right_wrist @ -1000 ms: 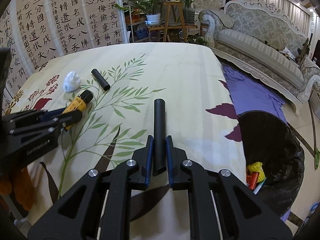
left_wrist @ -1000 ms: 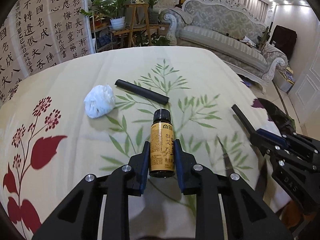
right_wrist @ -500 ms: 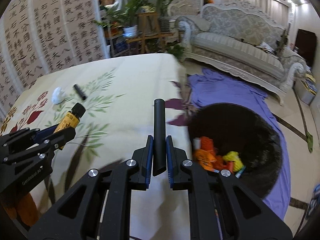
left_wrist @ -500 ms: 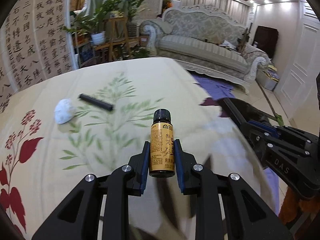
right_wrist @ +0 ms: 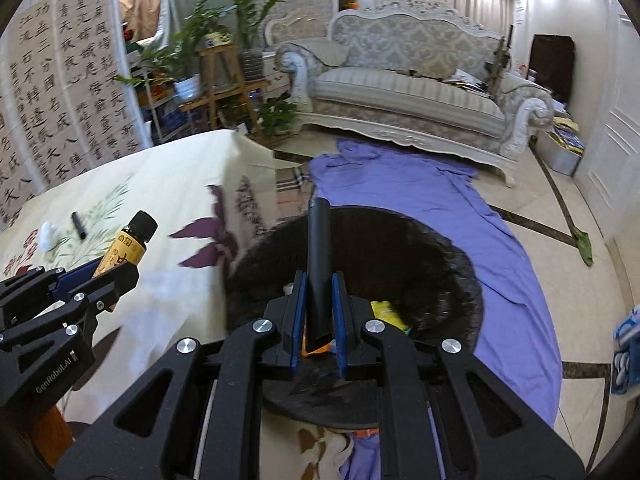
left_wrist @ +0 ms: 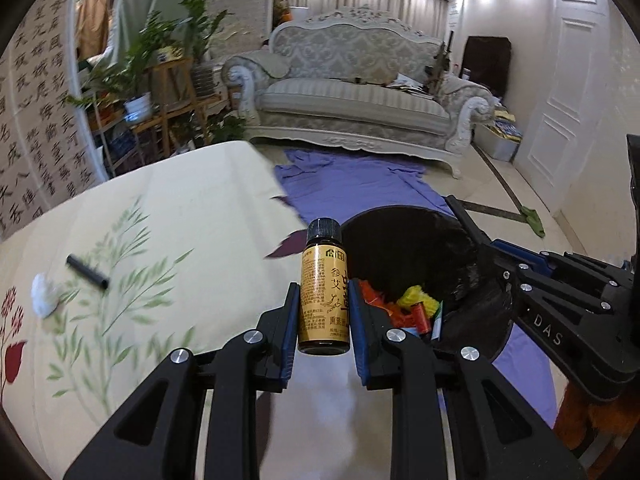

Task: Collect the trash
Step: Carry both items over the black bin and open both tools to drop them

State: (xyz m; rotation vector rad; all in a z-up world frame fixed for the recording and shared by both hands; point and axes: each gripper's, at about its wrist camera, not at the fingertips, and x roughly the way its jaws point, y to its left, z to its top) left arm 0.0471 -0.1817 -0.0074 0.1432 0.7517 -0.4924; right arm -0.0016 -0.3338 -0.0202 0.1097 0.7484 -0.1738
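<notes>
Both grippers swung off the table toward the bin [right_wrist: 460,280] at 3 o'clock. Left gripper [left_wrist: 323,312] clamps the bottle [left_wrist: 323,292]; right gripper [right_wrist: 319,312] clamps a black tube [right_wrist: 319,256] above it; drop judged imminent

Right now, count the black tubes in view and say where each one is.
2. One black tube is clamped in the right gripper over the trash bin; the other black tube lies on the tablecloth beside the white wad.

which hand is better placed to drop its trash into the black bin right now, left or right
Right, I'd say. The right gripper holds the black tube directly above the black bin. The left gripper, holding the amber bottle, sits near the table's edge, beside the bin.
</notes>
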